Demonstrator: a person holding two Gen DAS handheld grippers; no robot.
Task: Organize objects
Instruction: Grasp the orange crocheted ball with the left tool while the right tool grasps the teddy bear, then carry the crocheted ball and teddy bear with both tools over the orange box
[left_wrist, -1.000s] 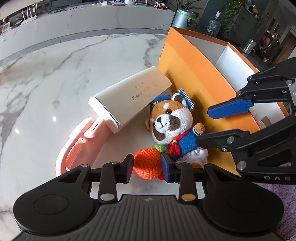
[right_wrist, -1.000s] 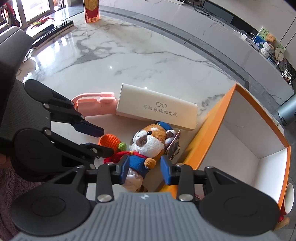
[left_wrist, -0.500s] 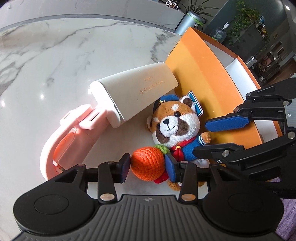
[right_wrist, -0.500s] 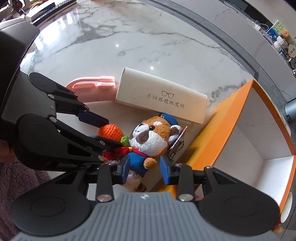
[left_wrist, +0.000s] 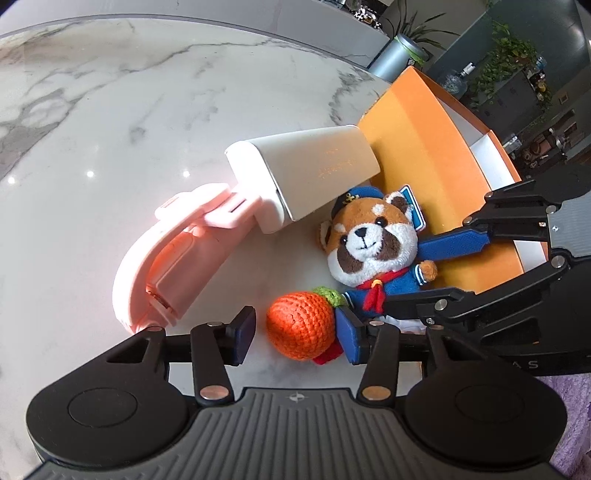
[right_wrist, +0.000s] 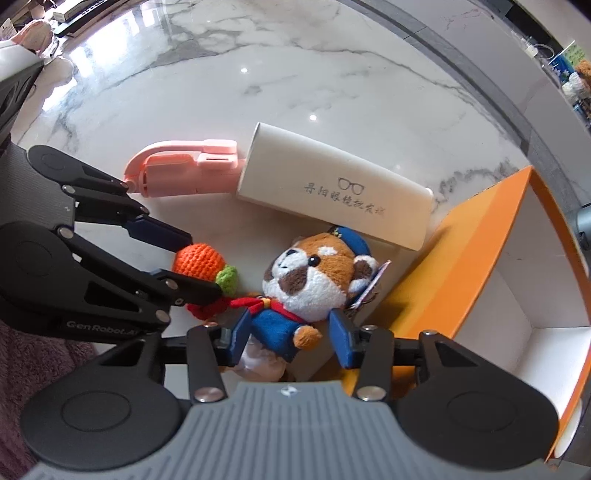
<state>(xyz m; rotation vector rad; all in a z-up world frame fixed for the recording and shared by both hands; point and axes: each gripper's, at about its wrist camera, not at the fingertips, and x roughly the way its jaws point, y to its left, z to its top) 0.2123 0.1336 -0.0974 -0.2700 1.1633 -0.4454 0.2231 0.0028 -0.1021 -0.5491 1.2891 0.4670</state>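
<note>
Two claws have just been opening: the left claw (left_wrist: 295, 334) is spread around the crocheted orange (left_wrist: 300, 325), the right claw (right_wrist: 290, 341) around the plush toy (right_wrist: 314, 280), both lying on the surface (left_wrist: 110, 110) beside the orange box (right_wrist: 476, 258). Since toy and orange are touching, one could be dragged when the other is lifted.

A glossy white marble bench (left_wrist: 110, 110) with grey veining reflects small ceiling lights. Beyond its curved far edge stand a grey metal bin (left_wrist: 397, 55), leafy potted plants (left_wrist: 509, 62) and dark shelving (left_wrist: 546, 122).
</note>
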